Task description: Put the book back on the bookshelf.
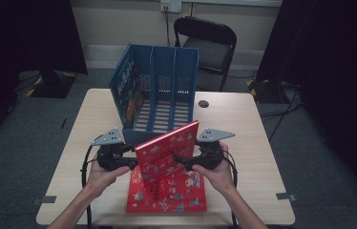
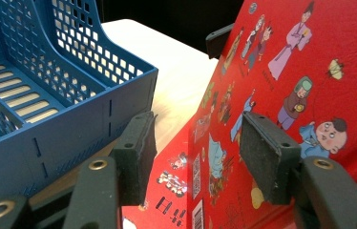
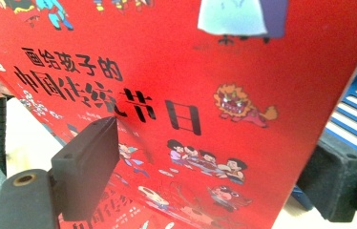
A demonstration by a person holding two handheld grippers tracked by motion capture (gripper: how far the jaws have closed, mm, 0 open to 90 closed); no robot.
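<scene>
A red picture book (image 1: pixel 167 148) stands tilted up above a second red book (image 1: pixel 167 195) that lies flat near the table's front edge. My left gripper (image 1: pixel 130 163) is at the raised book's left edge. In the left gripper view that book (image 2: pixel 310 71) has its edge between the jaws: one pad (image 2: pixel 262 157) is close against the cover and the other (image 2: pixel 136 152) stands apart from it. My right gripper (image 1: pixel 182 162) is at the book's right side. Its jaws stand wide, one pad (image 3: pixel 88 167) in front of the cover (image 3: pixel 176 71) and the other (image 3: pixel 339 181) just past the book's edge.
A blue slotted file rack (image 1: pixel 160 90) lies on its back just beyond the books, with a blue illustrated book (image 1: pixel 126 88) in its left compartment. Its near wall (image 2: pixel 71 129) is right beside my left gripper. A black folding chair (image 1: pixel 207 43) stands behind the table (image 1: pixel 253 143).
</scene>
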